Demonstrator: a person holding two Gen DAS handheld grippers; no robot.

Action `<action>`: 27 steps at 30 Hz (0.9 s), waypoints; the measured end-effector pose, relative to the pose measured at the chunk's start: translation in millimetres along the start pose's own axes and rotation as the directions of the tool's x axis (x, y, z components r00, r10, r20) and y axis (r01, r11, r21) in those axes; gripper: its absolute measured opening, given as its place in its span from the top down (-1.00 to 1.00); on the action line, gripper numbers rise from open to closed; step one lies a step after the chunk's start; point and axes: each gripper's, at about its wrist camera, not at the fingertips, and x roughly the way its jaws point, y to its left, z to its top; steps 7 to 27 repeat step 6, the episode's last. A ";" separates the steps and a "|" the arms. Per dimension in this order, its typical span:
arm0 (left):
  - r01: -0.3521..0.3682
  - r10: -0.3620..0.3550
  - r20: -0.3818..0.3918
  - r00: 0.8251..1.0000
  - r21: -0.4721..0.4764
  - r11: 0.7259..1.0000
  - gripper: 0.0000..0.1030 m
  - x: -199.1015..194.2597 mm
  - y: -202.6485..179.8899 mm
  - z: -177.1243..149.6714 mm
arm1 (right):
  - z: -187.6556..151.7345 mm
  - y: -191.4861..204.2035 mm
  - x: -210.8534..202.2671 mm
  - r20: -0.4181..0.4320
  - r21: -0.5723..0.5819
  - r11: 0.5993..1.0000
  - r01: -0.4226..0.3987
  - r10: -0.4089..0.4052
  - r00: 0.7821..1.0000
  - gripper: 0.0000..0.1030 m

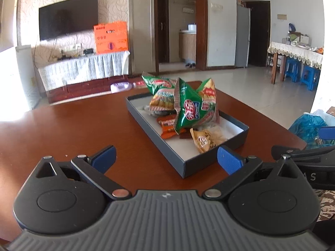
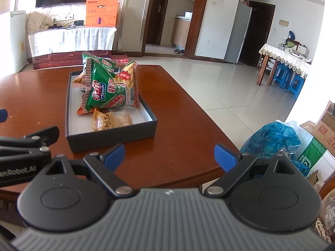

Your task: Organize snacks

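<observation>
My left gripper (image 1: pixel 166 160) hangs over the near part of the brown table (image 1: pixel 73 125), its blue pads spread wide with nothing between them. My right gripper (image 2: pixel 169 156) is the same: wide open, empty, held over the table's near edge beside the left one.

Ahead of both sits the dark shallow box (image 1: pixel 182 165), white inside, resting flat on the table. The snacks are piled in it. A green chip bag (image 1: pixel 190 108) leans upright on top of the heap, with a second green bag (image 1: pixel 159 83) propped behind it (both crumpled and tilted). Under them lie orange wrapped bars (image 1: pixel 167 126), and a small yellow packet (image 1: pixel 204 139) lies in the box's near corner. There may be more packets beneath the pile, but the bags hide them.

On the floor to the right lies a blue plastic bag (image 2: pixel 274 138).
</observation>
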 end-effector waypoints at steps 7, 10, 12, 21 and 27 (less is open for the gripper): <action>-0.018 0.018 0.009 1.000 0.004 1.000 -1.00 -1.6 -1.7 1.3 | -0.5 -2.9 1.4 -0.006 0.015 1.000 -0.015 0.015 1.000 -0.82; -0.018 0.018 0.009 1.000 0.004 1.000 -1.00 -1.6 -1.7 1.3 | -0.5 -2.9 1.4 -0.006 0.015 1.000 -0.015 0.015 1.000 -0.82; -0.018 0.018 0.009 1.000 0.004 1.000 -1.00 -1.6 -1.7 1.3 | -0.5 -2.9 1.4 -0.006 0.015 1.000 -0.015 0.015 1.000 -0.82; -0.018 0.018 0.009 1.000 0.004 1.000 -1.00 -1.6 -1.7 1.3 | -0.5 -2.9 1.4 -0.006 0.015 1.000 -0.015 0.015 1.000 -0.82; -0.018 0.018 0.009 1.000 0.004 1.000 -1.00 -1.6 -1.7 1.3 | -0.5 -2.9 1.4 -0.006 0.015 1.000 -0.015 0.015 1.000 -0.82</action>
